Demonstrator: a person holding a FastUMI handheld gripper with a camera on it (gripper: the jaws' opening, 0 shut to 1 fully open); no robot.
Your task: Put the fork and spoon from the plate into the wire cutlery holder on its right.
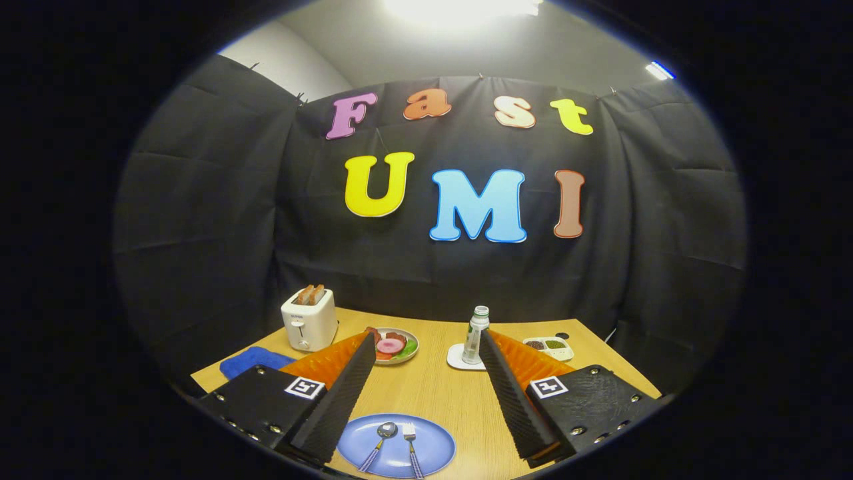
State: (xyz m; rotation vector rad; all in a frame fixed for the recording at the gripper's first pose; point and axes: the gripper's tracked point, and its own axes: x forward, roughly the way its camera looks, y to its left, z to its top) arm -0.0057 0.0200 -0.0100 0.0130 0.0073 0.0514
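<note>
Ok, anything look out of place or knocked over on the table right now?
Nothing stands out. The spoon and fork lie side by side on the blue plate, between the open gripper fingers. The bottle and toaster stand upright; nothing is spilled.

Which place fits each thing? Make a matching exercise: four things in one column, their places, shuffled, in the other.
Things:
1. spoon
2. toast
3. bottle
4. blue cloth

Places:
A. in the toaster
B. on the white coaster
C. on the blue plate, left of the fork
D. on the table, beside the toaster

Pairs: 1-C, 2-A, 3-B, 4-D

The tongs are open, with the blue plate between the fingers.
</note>
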